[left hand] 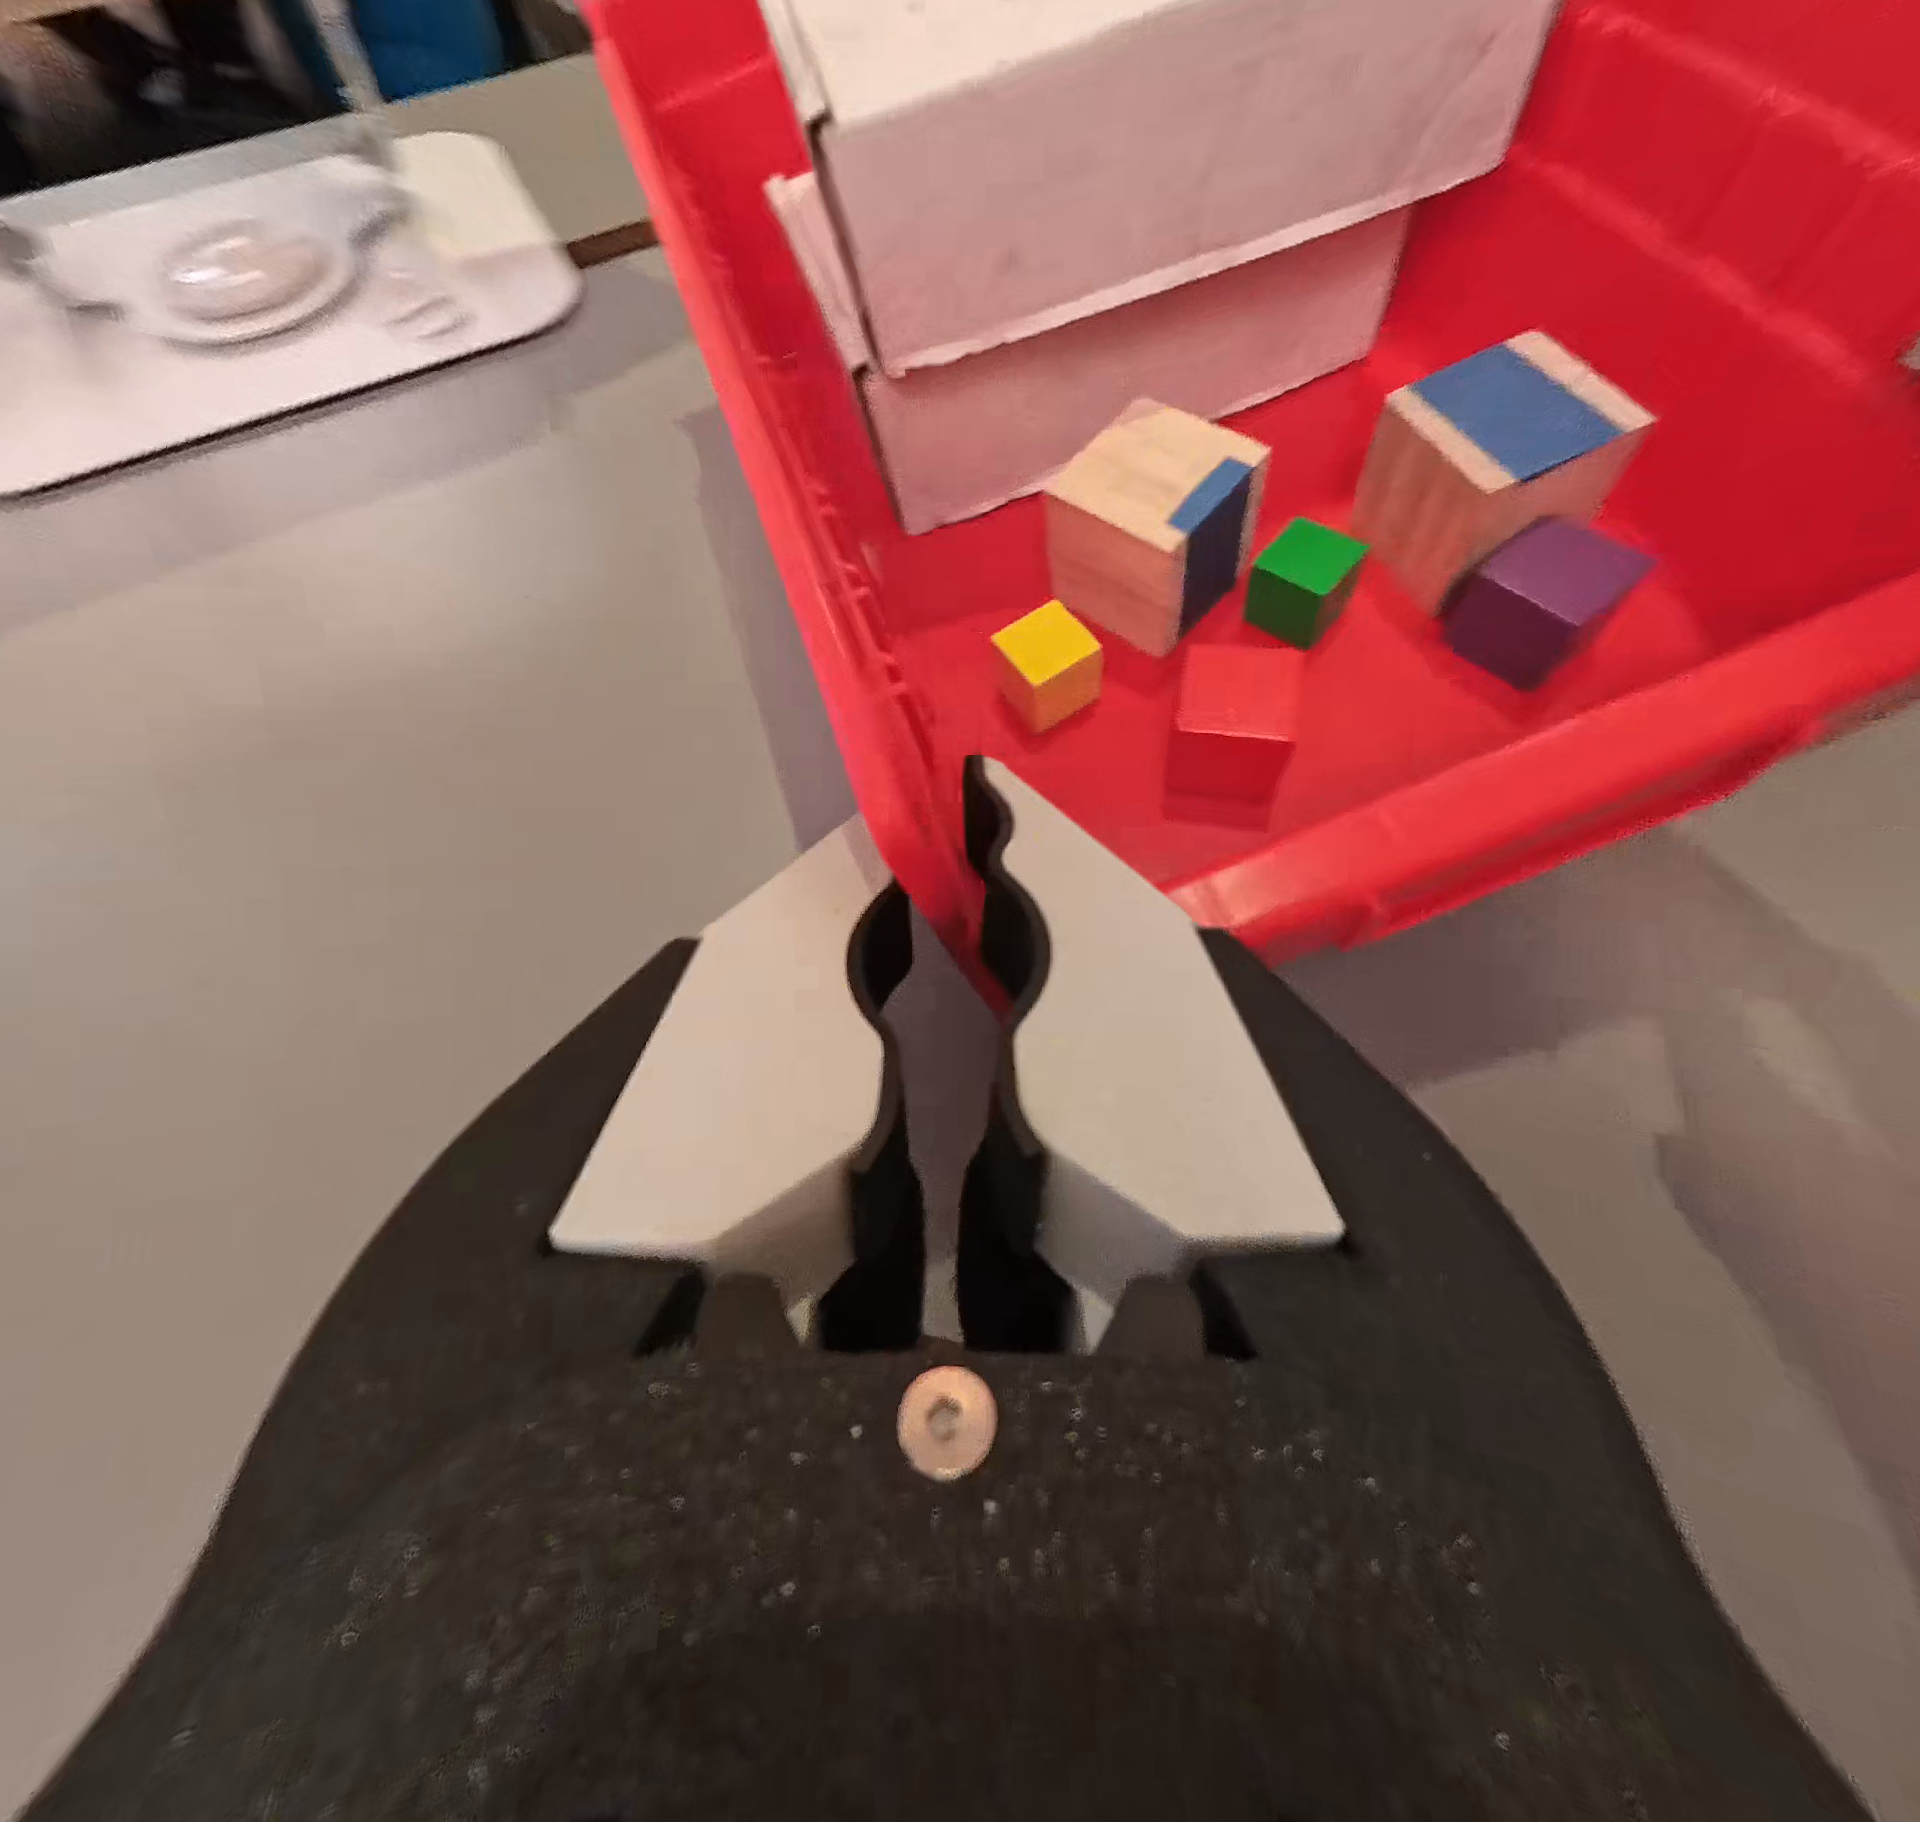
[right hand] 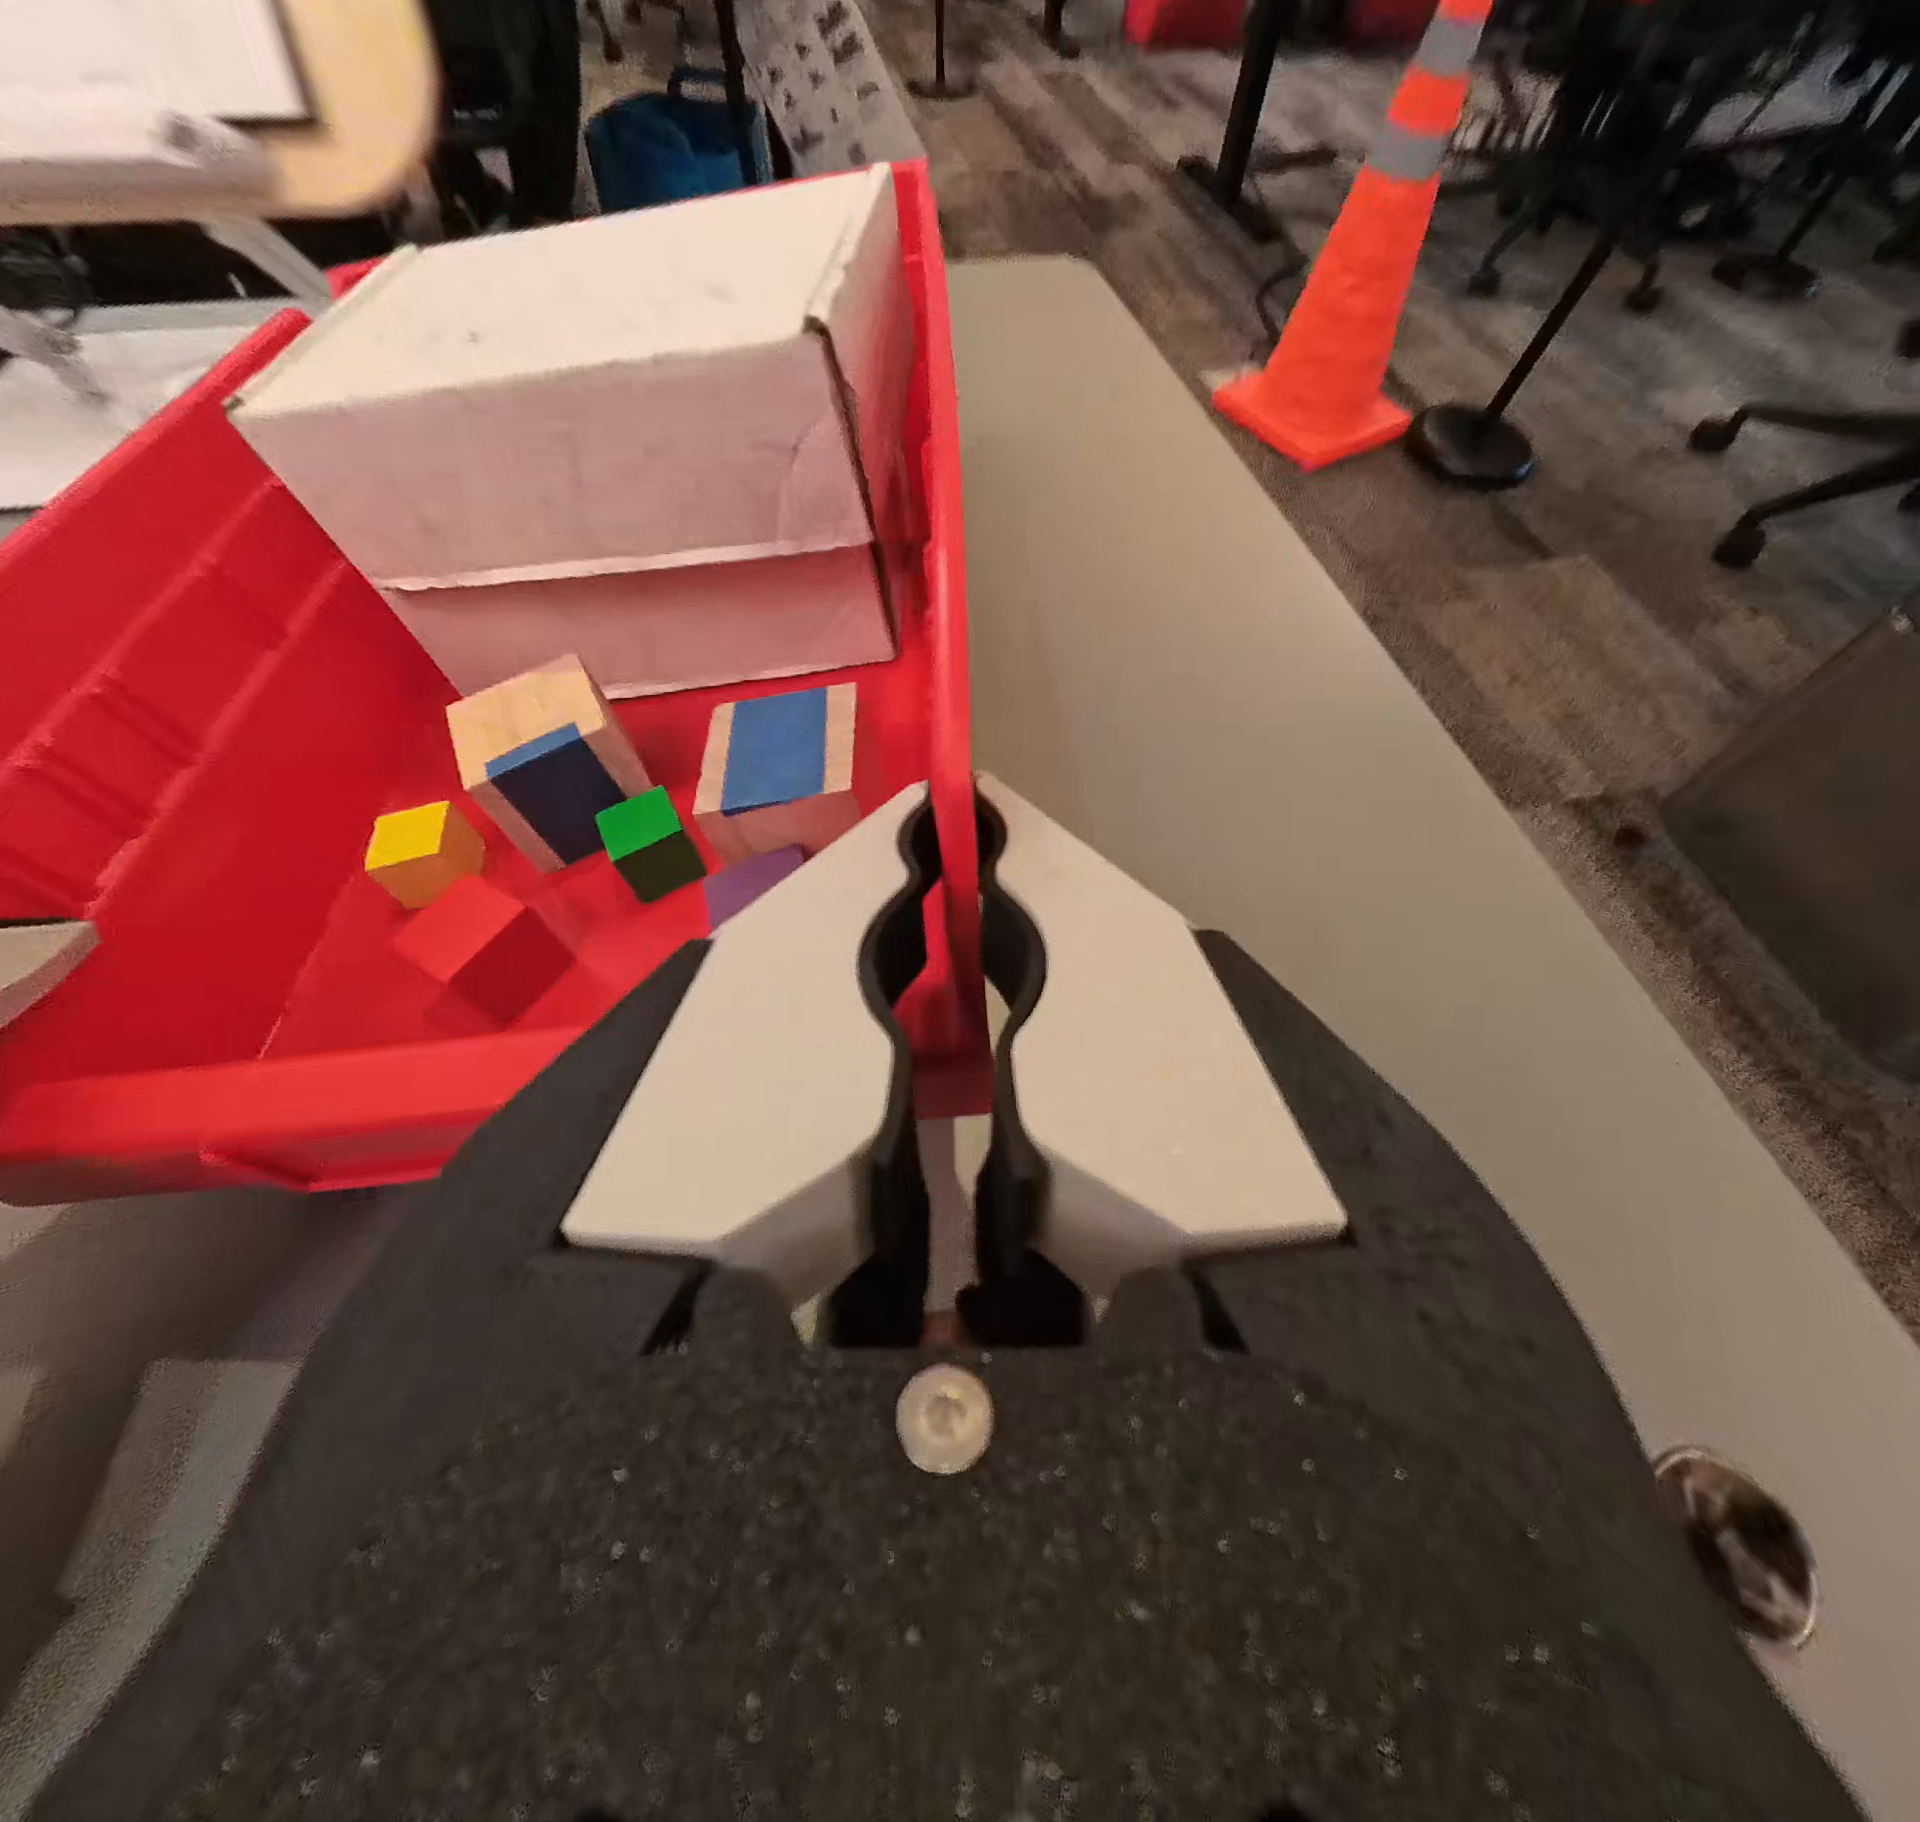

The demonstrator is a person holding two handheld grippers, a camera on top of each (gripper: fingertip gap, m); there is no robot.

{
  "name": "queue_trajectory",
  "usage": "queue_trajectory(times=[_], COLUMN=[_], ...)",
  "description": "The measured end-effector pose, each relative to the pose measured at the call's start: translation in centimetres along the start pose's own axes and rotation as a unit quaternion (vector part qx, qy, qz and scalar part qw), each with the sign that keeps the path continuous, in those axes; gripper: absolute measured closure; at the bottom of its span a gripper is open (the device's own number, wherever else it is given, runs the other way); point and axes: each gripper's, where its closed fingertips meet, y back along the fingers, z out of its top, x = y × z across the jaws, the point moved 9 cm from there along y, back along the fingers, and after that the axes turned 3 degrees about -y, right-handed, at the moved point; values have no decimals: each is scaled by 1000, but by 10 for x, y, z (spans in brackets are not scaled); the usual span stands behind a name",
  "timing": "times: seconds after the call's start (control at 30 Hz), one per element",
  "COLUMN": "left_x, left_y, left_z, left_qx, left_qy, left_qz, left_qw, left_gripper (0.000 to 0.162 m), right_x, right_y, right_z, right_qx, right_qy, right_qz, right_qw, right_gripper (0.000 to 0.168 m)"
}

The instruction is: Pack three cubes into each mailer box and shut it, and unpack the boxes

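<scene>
A red bin (left hand: 1558, 764) holds two shut white mailer boxes, one (left hand: 1143, 79) stacked on the other (left hand: 1122, 390). In front of them lie two wooden blocks with blue faces (left hand: 1143, 525) (left hand: 1496, 463) and small yellow (left hand: 1047, 664), green (left hand: 1304, 579), red (left hand: 1234, 723) and purple (left hand: 1543, 598) cubes. My left gripper (left hand: 940, 837) is shut on the bin's left wall near the front corner. My right gripper (right hand: 951, 806) is shut on the bin's right wall (right hand: 940, 525). The right wrist view shows the same boxes (right hand: 582, 401) and cubes (right hand: 421, 850).
A clear plastic item on a white sheet (left hand: 239, 266) lies on the grey table left of the bin. The table's right edge (right hand: 1455, 837) drops to the floor, where an orange cone (right hand: 1371, 245), stands and chair bases are. A round metal fitting (right hand: 1735, 1544) sits near that edge. Tip to tip, the grippers are about 20 cm apart.
</scene>
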Motion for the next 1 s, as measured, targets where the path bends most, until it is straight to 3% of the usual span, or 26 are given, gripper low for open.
queue_trajectory(times=[0.03, 0.2, 0.37, 0.47, 0.57, 0.63, 0.7, 0.77, 0.83, 0.9, 1.0], left_x=[14, 99, 167, 180, 181, 193, 229, 288, 346, 388, 420], left_y=[10, 70, 99, 103, 105, 144, 200, 245, 264, 264, 239], left_z=[-5, -30, -64, -75, -86, -79, -81, -102, -129, -148, -160], left_qx=[-8, -12, 16, 20, 48, -9, -72, -96, -62, -23, -4], left_qy=[14, 32, 46, 40, 57, 96, 109, 140, 177, 204, 213], left_qz=[10, 90, 142, 149, 69, 26, 73, 171, 207, 203, 168], left_qw=[1000, 995, 989, 988, 995, 995, 989, 971, 960, 957, 962], left_gripper=[160, 162, 162, 161, 152, 115, 115, 118, 111, 95, 100], right_x=[19, 119, 196, 210, 206, 198, 195, 216, 263, 319, 391], right_y=[9, 20, 13, 13, 8, 21, 47, 73, 94, 109, 111], right_z=[2, -13, -38, -47, -55, -46, -28, -15, -15, -25, -45], right_qx=[-11, -11, 21, 11, 25, 19, -12, -21, 2, 4, 15], right_qy=[7, -8, 8, 14, 13, 21, 42, 47, 54, 72, 80], right_qz=[-2, 70, 117, 116, 121, 142, 155, 225, 327, 407, 437], right_qw=[1000, 997, 993, 993, 992, 989, 987, 973, 944, 911, 896], right_gripper=[167, 167, 167, 167, 164, 140, 128, 127, 122, 120, 118])
